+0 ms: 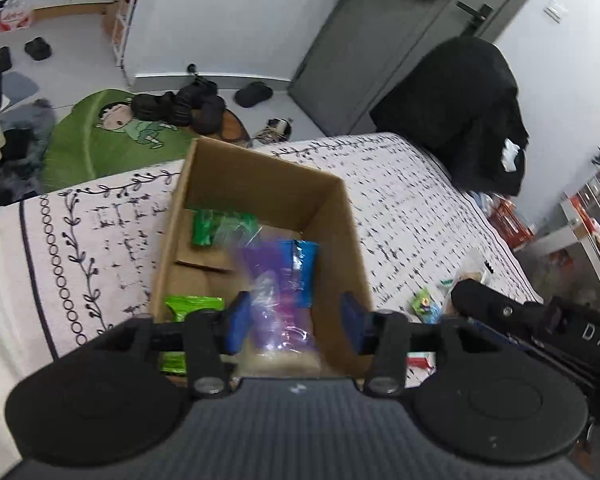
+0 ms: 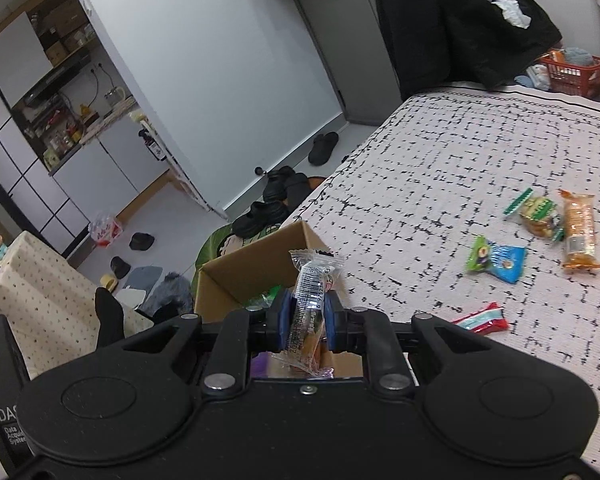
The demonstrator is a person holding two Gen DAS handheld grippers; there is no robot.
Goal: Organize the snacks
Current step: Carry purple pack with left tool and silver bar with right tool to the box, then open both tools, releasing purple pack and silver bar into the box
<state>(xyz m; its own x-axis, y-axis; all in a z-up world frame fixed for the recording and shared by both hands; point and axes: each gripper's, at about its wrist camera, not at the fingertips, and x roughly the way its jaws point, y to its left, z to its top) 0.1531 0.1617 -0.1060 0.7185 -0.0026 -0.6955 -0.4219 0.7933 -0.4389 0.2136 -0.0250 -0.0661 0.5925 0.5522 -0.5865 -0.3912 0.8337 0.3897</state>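
I'm over the bed point(image 2: 480, 152) now, patterned cover under everything, and the cardboard box point(image 1: 340, 216) sits right ahead of and below both sets of tongs. From my left tongs point(image 1: 296, 322) the box opens straight forward, its long axis running away from me along the fingers. The left pair stands wide, nothing pinched; a purple packet point(image 1: 276, 300) shows blurred between the fingers, and I judge it is loose over the box, though I can't say whether it is falling or already lying there.

Inside the box, ahead of the left tongs: a green packet point(image 1: 220, 226) at the far end, a blue packet point(image 1: 302, 268) just beyond the purple one, and a bright green packet point(image 1: 184, 316) to the near left.

My right tongs point(image 2: 305, 322) are closed on a clear-wrapped snack point(image 2: 314, 296), standing upright between the pads, its crimped end sticking up above the fingers. The box lies forward and slightly left of that pair, directly below the snack's lower end as far as I can tell. So the right side is the one that matters: I judge a short carry forward and left puts the snack over the opening.

Off to the right of the right tongs, well apart, loose snacks wait on the cover: an orange packet point(image 2: 579, 232), a green-and-clear packet point(image 2: 536, 212) touching it, a blue-green packet point(image 2: 496, 258) nearer, and a red-and-white packet point(image 2: 482, 320) nearest.
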